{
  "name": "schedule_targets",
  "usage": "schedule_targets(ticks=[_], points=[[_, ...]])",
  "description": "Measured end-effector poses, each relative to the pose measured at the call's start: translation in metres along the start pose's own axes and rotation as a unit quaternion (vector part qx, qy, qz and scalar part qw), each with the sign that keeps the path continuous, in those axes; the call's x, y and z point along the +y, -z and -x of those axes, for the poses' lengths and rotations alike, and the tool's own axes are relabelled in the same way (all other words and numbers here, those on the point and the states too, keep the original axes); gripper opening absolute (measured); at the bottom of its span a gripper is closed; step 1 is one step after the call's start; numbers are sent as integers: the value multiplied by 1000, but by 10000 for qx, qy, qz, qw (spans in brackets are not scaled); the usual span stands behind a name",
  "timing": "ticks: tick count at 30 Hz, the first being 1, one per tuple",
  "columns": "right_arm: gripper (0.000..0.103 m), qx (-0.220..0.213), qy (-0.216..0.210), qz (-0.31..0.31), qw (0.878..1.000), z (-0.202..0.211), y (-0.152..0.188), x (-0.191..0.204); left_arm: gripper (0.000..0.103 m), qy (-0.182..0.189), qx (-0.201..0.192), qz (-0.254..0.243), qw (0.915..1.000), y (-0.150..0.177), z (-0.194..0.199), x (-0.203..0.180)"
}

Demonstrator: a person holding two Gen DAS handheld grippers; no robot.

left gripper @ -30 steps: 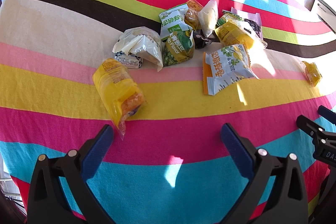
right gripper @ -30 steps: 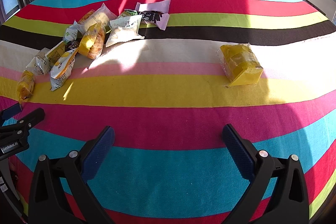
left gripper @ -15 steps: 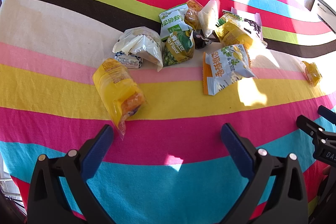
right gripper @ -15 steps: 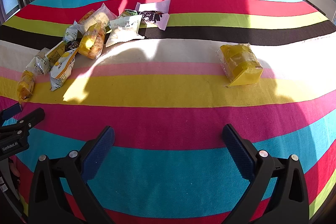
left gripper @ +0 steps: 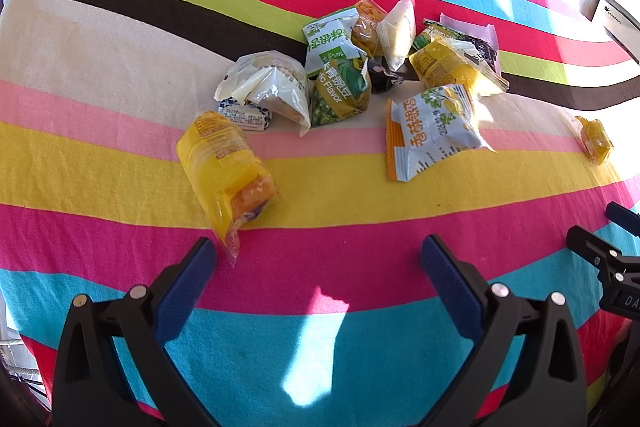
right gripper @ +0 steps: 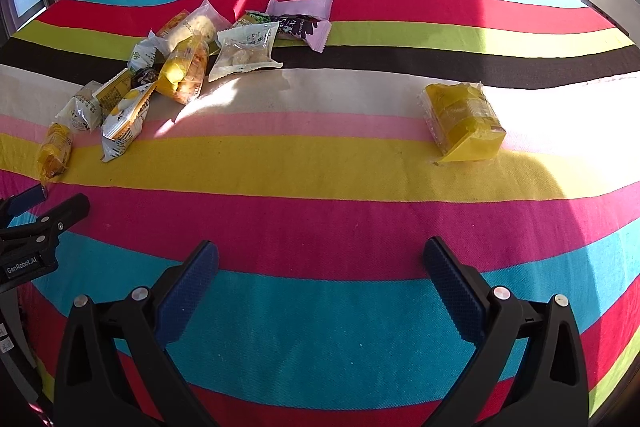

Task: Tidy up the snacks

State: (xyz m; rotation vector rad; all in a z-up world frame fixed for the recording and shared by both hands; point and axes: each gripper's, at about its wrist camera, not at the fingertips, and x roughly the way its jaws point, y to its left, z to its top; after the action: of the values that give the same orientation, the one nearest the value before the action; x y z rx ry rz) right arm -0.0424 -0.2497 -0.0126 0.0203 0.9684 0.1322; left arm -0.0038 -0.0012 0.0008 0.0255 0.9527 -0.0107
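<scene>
On the striped tabletop (right gripper: 320,167) the snack heap (left gripper: 360,75) lies unsorted with one yellow packet (right gripper: 460,119) well apart, so sorting looks barely begun: left tongs (left gripper: 318,255) and right tongs (right gripper: 320,259), both wide and empty, must pick one.

A woven cloth tablecloth (right gripper: 320,167), matt and coarse, in bright stripes. Snack packets (left gripper: 436,131) are glossy, crinkled plastic film; the near yellow packet (left gripper: 224,163) is translucent. Both grippers are matt black plastic with textured blue pads (right gripper: 186,291) and shiny metal rivets (right gripper: 501,293).
</scene>
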Motion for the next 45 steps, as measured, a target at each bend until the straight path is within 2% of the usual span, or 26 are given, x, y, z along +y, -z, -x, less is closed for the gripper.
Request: schedule_targets(ticks=[45], points=[[99, -84, 12, -36, 10000, -2, -4, -3, 102, 2, 6, 2, 10000, -1, -1, 1]])
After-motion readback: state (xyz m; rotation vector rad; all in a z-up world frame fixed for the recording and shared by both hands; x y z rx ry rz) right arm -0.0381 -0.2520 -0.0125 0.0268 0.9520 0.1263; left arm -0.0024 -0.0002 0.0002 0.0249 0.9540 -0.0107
